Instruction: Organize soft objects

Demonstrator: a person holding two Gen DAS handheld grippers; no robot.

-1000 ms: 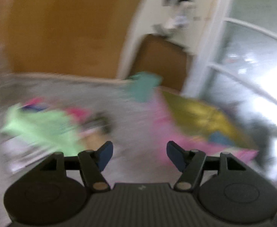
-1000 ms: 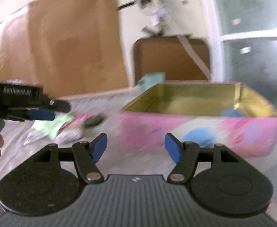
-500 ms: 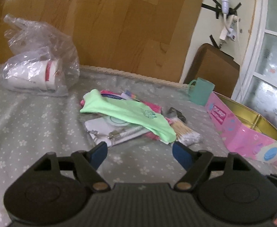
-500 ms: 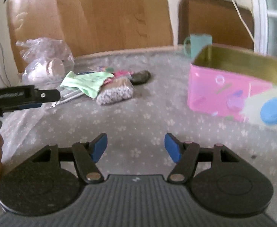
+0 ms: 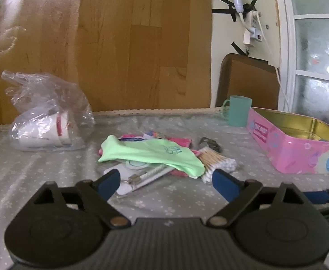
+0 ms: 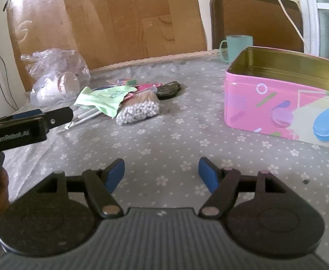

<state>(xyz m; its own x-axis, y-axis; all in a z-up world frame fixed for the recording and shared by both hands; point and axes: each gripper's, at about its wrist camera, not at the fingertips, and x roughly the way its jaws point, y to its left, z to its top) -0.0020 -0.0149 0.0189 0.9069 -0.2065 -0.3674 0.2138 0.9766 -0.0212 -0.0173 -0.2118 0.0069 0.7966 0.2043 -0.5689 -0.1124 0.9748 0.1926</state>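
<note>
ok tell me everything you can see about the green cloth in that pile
The green cloth is a light mint-green piece of soft fabric with a small teal print near one end. It lies crumpled and roughly flat, draped on top of the pile on the flowered tablecloth. It covers pink items and a white packet, and one end lies against the bag of cotton swabs. Nothing grips it.

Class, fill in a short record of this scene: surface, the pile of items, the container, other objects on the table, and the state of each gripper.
surface: table with grey flowered cloth
pile: green cloth lying over pink items, a bag of cotton swabs beside it
container: pink tin, open, to the right of the pile
other: teal mug; clear plastic bag
left gripper: just been opening, nothing between the jaws
right gripper: open, empty
</note>
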